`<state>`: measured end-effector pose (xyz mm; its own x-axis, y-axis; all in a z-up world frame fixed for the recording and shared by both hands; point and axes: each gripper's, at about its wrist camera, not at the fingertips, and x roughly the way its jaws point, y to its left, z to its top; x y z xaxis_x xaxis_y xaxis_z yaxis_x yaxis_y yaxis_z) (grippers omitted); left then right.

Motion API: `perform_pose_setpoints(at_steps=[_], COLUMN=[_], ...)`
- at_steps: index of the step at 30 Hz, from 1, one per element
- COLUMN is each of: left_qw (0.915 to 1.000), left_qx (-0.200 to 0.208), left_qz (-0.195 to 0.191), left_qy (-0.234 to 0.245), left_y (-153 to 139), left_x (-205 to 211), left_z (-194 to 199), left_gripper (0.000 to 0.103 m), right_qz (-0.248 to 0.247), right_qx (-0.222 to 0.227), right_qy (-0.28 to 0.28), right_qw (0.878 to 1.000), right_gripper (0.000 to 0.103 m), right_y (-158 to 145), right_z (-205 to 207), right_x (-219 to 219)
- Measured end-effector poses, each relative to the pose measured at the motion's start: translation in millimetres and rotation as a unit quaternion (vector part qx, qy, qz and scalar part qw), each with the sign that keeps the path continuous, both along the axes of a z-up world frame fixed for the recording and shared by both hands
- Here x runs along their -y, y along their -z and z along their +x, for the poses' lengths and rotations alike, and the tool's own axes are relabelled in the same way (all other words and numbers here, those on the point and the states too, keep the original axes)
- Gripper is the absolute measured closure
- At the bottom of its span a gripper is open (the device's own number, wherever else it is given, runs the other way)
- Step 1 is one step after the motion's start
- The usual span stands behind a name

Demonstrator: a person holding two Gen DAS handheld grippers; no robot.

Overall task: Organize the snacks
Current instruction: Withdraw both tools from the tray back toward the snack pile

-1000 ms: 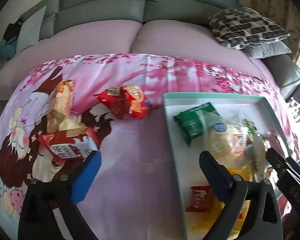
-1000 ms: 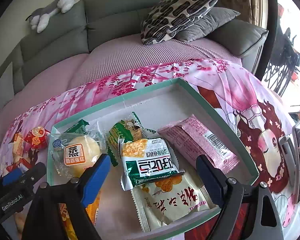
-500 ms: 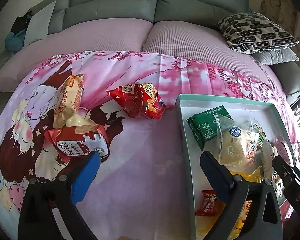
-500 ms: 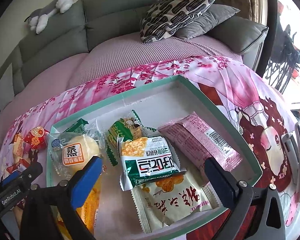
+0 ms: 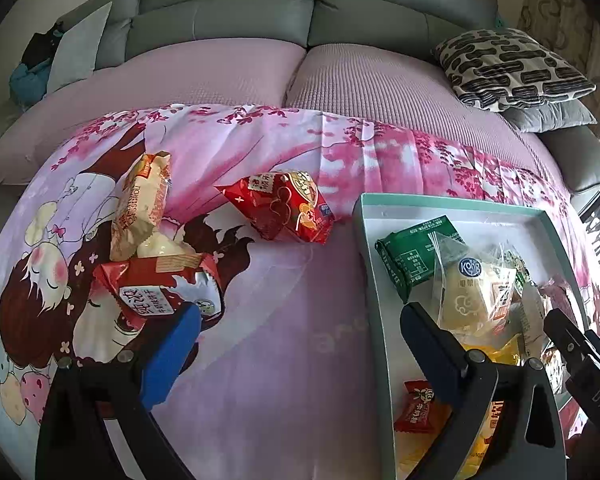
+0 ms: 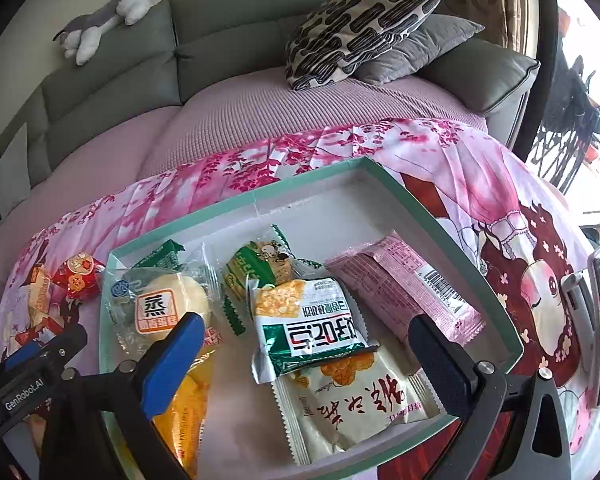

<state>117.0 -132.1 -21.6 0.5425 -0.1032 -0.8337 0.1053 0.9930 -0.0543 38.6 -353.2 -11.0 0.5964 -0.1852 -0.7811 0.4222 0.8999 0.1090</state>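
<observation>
A home living room: ahead of the jaws, a grey sofa [image 6: 228,56] with pink seat covers, a patterned pillow [image 6: 364,24] on a grey cushion [image 6: 416,50], a plush cat [image 6: 104,16] on the sofa back, and a pink cartoon sheet [image 5: 284,320] spread beneath the jaws

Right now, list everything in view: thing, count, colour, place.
Tray: one, teal rim, white inside, on the cloth.
Snack packets in tray: at least seven; pink, green-white, cream, clear bun pack, two green, yellow, small red.
Packets outside tray: three; red, cream-orange, red-silver, on the cloth left of the tray.
Cloth: one, pink cartoon print.
Sofa: one, grey, behind.
Cushions: patterned on grey.
Plush toy: grey-white, on sofa back.
Left tongs: open, empty.
Right tongs: open, over the tray.
</observation>
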Motion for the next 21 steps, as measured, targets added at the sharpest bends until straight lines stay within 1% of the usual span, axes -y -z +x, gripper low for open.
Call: perform_pose_setpoints(at_steps=[5, 7, 10, 13, 16, 21], left_qw=[1.0000, 0.9999, 0.9998, 0.9993, 0.9983, 0.9944], left_qx=[0.004, 0.005, 0.010, 0.022, 0.032, 0.049], left_qz=[-0.005, -0.012, -0.011, -0.007, -0.013, -0.018], left_qy=[-0.001, -0.003, -0.011, -0.028, -0.046, -0.092], left_y=[-3.5, -6.3, -11.1, -18.3, -24.9, -33.2], left_x=[-7.7, -13.8, -26.1, -43.5, -65.7, -106.8], left_z=[0.9, 1.6, 2.7, 4.1, 5.7, 7.3], left_gripper=[0.003, 0.003, 0.003, 0.003, 0.003, 0.003], right_qz=[-0.006, -0.008, -0.013, -0.021, -0.021, -0.015], right_qx=[0.008, 0.014, 0.020, 0.029, 0.044, 0.069], right_qy=[-0.004, -0.009, -0.019, -0.030, -0.043, -0.065], right_qw=[1.000, 1.000, 1.000, 0.999, 0.998, 0.995], right_gripper=[0.000, 0.000, 0.000, 0.000, 0.000, 0.000], right_y=[-6.2, -9.5, -13.2, -17.5, -23.1, -32.1], right_z=[1.8, 3.3, 6.7, 10.6, 14.6, 20.9], right_x=[-7.2, -12.3, -20.9, -32.5, -45.8, -68.2])
